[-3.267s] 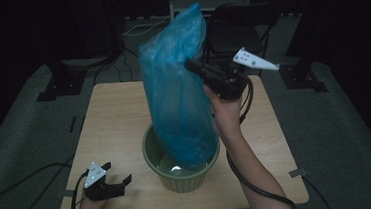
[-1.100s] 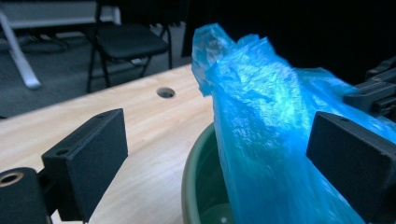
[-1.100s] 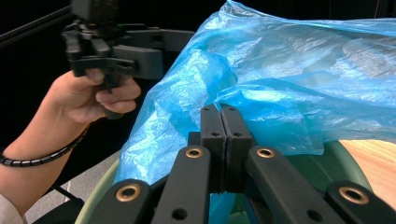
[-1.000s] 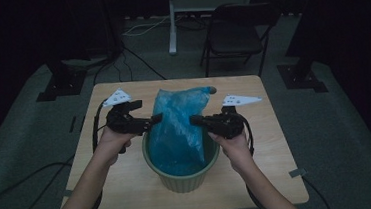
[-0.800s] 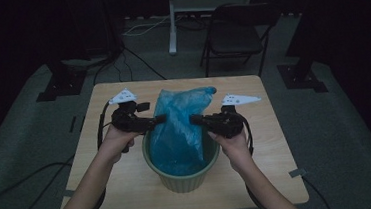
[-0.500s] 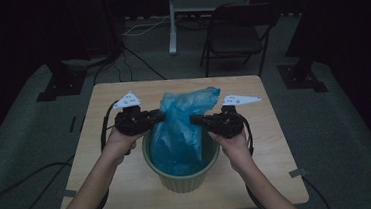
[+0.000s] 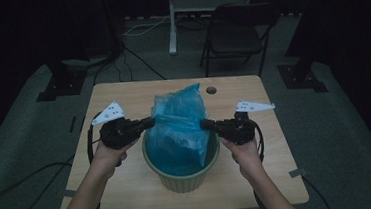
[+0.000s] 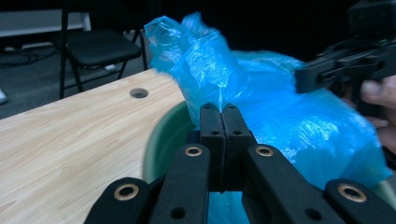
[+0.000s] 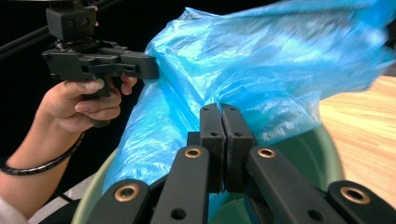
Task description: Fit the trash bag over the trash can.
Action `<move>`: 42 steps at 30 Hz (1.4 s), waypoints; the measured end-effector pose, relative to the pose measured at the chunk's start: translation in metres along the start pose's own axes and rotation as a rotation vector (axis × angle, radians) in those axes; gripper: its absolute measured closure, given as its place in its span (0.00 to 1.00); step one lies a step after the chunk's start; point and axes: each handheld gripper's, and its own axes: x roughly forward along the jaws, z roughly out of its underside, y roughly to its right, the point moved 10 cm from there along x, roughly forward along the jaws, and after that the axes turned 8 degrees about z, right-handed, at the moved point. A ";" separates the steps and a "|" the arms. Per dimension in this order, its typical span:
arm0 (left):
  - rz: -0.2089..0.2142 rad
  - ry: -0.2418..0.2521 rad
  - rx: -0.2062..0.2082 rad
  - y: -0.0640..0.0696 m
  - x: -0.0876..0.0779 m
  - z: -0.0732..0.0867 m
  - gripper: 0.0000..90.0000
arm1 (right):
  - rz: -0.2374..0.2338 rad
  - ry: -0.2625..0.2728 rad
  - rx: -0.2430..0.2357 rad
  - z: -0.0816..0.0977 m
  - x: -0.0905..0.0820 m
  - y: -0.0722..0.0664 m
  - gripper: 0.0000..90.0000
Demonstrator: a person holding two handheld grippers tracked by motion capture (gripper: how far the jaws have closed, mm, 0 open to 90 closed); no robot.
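The desk carries the green bucket as before. The blue plastic bag stands in the bucket, crumpled lower than earlier. The left claw, wide apart a second ago, has just closed on the bag's left edge above the bucket's rim; the right claw stays clamped on the opposite edge.

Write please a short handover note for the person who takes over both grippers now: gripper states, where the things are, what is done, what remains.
Left gripper: jaws have just closed, pinching the blue plastic bag at its left edge.
Right gripper: shut on the bag's right edge.
Bag: lower part sits inside the green bin on the wooden table; the top stands crumpled above the rim.
Done: bag lowered in, both sides gripped.
Left: probably spread the mouth open and fold it over the rim.
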 end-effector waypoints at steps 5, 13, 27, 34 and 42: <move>0.065 -0.011 0.047 0.033 -0.013 0.011 1.00 | -0.045 0.024 -0.009 0.008 -0.022 -0.019 0.99; 0.086 -0.070 0.072 0.054 -0.015 0.046 1.00 | -0.027 -0.003 -0.040 0.035 -0.039 -0.029 0.99; 0.162 -0.054 0.064 0.065 -0.017 0.056 1.00 | -0.033 -0.015 0.031 0.071 -0.075 -0.037 0.93; 0.178 -0.046 0.045 0.063 -0.015 0.055 1.00 | 0.089 0.064 0.019 0.025 -0.080 -0.007 0.71; 0.187 -0.054 0.053 0.065 -0.010 0.052 1.00 | 0.078 -0.010 0.021 -0.026 -0.018 0.021 0.55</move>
